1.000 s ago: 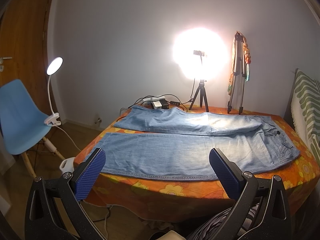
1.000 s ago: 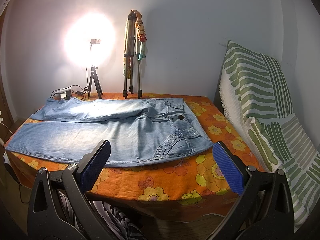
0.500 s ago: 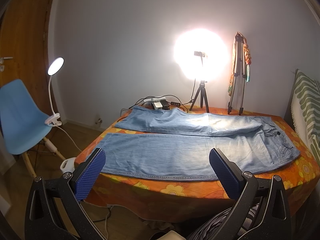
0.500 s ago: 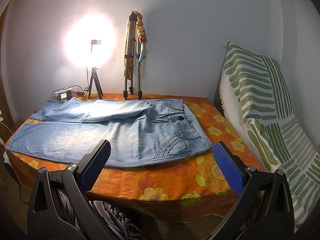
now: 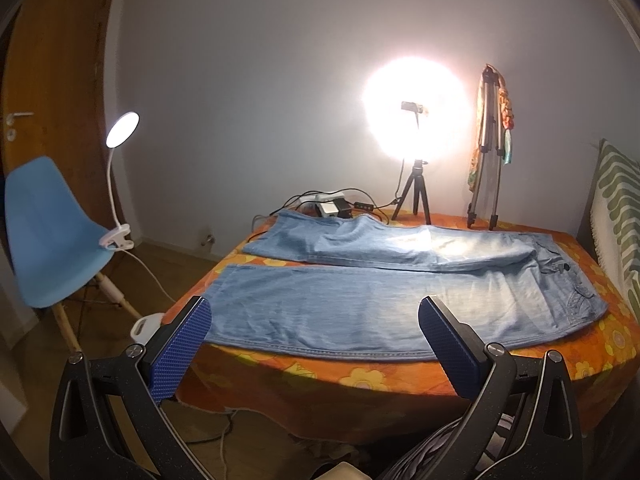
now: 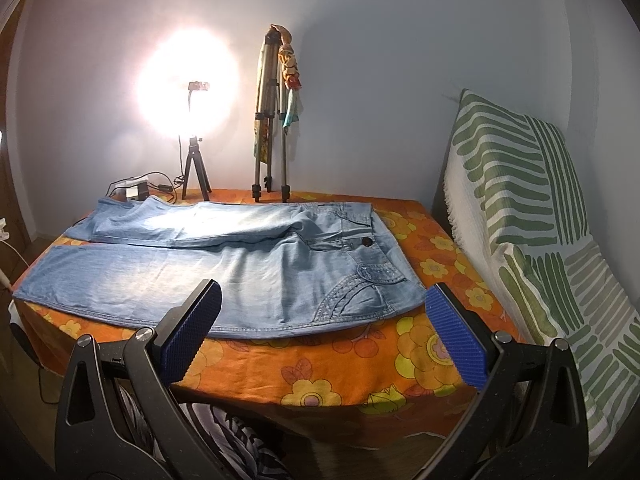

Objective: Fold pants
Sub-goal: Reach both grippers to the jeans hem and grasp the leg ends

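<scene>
Light blue jeans (image 5: 380, 300) lie flat on a table with an orange flowered cloth (image 5: 360, 380), legs spread apart toward the left, waistband at the right. They also show in the right wrist view (image 6: 240, 276), with the waist button (image 6: 365, 242) near the right end. My left gripper (image 5: 314, 346) is open and empty, held in front of the table's near edge, short of the near leg. My right gripper (image 6: 322, 328) is open and empty, in front of the near edge by the waist end.
A bright ring light on a small tripod (image 5: 416, 184), a folded tripod (image 5: 486, 152) and a power strip with cables (image 5: 328, 204) stand at the table's back. A blue chair (image 5: 44, 236) with a clip lamp (image 5: 120, 184) is left. A green striped cushion (image 6: 540, 240) is right.
Both views have shifted slightly, the table sitting a little lower and nearer in frame. The jeans have not moved and both grippers stay open.
</scene>
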A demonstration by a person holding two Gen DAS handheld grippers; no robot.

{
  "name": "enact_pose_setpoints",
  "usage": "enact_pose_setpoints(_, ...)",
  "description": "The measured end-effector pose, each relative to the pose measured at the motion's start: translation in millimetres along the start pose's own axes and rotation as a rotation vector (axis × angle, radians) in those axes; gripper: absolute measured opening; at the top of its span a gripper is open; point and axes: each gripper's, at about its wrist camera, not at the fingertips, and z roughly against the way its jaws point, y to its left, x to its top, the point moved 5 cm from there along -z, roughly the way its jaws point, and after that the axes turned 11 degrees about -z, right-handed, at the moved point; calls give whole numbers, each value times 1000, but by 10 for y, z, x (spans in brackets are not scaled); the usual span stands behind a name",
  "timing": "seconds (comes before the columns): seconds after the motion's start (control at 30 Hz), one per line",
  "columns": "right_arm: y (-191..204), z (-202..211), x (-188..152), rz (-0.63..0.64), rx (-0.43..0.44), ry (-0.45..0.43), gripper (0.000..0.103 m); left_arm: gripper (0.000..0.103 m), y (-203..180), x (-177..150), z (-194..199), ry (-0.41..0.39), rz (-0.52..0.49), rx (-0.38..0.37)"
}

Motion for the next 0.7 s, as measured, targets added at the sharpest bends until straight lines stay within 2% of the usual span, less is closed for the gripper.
enact_pose_setpoints(0.17, 99, -22, 48, 36, 24, -17, 103, 103, 143, -5, -54, 9, 3, 17)
enact_pose_setpoints(0.47, 286, -235, 400, 130, 85, -47, 103, 101, 571, 173, -436, 62, -2, 44)
enact_pose_setpoints(0.7, 559, -637, 791, 186, 212, -44, 103, 98, 843, 469, -878, 105, -3, 35)
